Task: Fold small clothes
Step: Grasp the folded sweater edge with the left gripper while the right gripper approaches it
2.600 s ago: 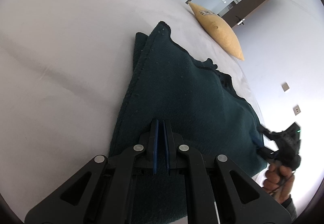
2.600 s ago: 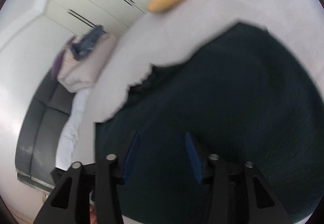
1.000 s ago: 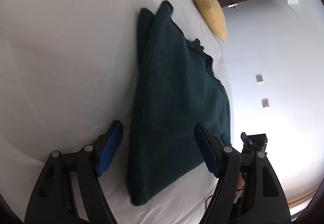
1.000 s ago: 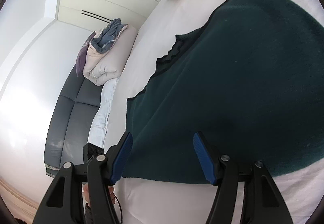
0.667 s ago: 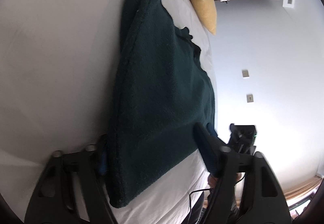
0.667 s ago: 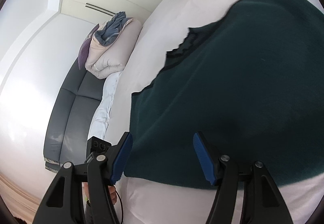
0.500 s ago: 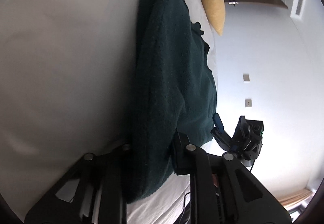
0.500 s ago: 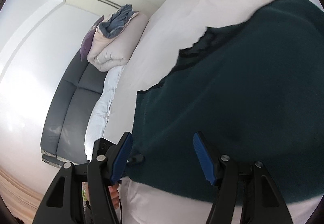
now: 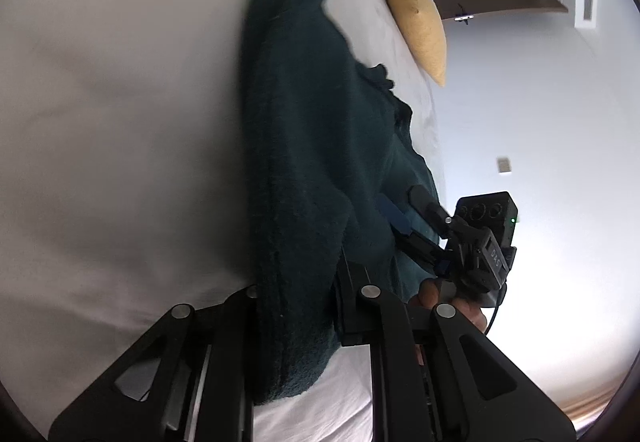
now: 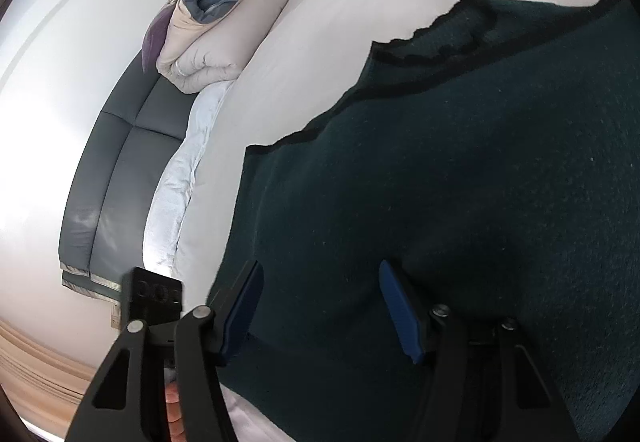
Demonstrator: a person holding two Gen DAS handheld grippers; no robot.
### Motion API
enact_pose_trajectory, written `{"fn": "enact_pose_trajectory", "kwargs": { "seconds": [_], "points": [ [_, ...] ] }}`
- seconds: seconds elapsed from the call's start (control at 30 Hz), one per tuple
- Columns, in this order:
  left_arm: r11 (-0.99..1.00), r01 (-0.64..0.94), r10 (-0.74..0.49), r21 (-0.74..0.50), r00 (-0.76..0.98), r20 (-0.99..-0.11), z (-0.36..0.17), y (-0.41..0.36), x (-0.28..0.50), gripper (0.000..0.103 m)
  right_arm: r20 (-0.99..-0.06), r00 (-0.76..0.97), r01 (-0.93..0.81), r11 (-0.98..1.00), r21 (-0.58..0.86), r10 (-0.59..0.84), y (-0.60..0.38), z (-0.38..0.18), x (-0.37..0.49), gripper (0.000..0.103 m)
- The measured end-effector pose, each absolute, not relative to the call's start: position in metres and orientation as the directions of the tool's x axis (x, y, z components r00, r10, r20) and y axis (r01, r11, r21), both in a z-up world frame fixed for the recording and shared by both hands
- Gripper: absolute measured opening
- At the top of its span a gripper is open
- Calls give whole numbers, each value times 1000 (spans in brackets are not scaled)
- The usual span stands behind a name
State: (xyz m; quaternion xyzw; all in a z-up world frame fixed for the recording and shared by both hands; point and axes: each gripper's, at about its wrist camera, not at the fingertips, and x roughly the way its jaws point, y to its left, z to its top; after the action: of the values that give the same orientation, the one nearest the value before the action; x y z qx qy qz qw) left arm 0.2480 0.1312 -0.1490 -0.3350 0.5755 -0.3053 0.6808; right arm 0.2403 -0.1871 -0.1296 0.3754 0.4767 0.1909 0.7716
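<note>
Garment, dark green knit (image 9: 320, 146): small sweater or vest, lying partly folded on a white bed sheet (image 9: 112, 122), near edge toward the person, ribbed black trim at the far side in the right wrist view.

Left gripper (image 9: 296, 282): jaws closing, nearly together, bunched on the near corner of the knit; the pads themselves are buried in the cloth, so how deep the bite goes cannot be told.

Right gripper (image 10: 320, 302): jaws closing slowly but wide apart, blue pads (image 10: 400, 306) set over the near hem with cloth lying between them, not yet pinched as far as the view shows. A hand (image 9: 444, 296) carries it, seen in the left wrist view.

Step in hand: taking hold of the two near corners ahead of a fold.

Next move, by judgement: right jaws must close on the hem, then both corners lift together and travel toward the far edge, kept level so the layers stay square.

Also present: yellow pillow (image 9: 416, 10), rolled duvet (image 10: 212, 34), grey sofa (image 10: 108, 170).
</note>
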Motion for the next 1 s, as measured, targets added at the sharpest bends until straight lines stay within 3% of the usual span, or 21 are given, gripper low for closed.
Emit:
{"fn": "enact_pose_trajectory", "kwargs": {
  "seconds": [0.13,0.27,0.33,0.47,0.57,0.7,0.87,0.9,1.0],
  "points": [
    [693,185,-721,-697,176,-670,-89,89,245,13,-522,460,116,534,837,718,-213,-118,239,64],
    [774,399,-601,-491,219,-769,-46,-8,234,13,-424,505,127,421,898,752,-264,-108,233,76],
    [776,455,-571,-436,214,-793,-50,-56,226,13,-367,505,152,338,929,781,-290,-117,233,80],
    [749,528,-557,-400,176,-811,-82,-126,206,13,-295,537,186,230,955,790,-329,-134,224,76],
    [760,584,-496,-286,236,-836,-86,-154,187,14,-293,539,168,240,956,789,-336,-133,220,76],
    [755,560,-537,-343,227,-812,-81,-148,189,15,-278,545,165,224,960,791,-337,-135,222,76],
    [745,559,-546,-364,196,-815,-76,-138,181,23,-338,518,181,286,941,786,-331,-129,227,76],
    [736,547,-568,-399,177,-804,-74,-134,180,29,-344,515,182,292,939,785,-332,-128,227,76],
    [657,525,-686,-540,121,-718,-59,-112,164,72,-363,509,192,308,932,780,-334,-127,228,73]
  ]
}}
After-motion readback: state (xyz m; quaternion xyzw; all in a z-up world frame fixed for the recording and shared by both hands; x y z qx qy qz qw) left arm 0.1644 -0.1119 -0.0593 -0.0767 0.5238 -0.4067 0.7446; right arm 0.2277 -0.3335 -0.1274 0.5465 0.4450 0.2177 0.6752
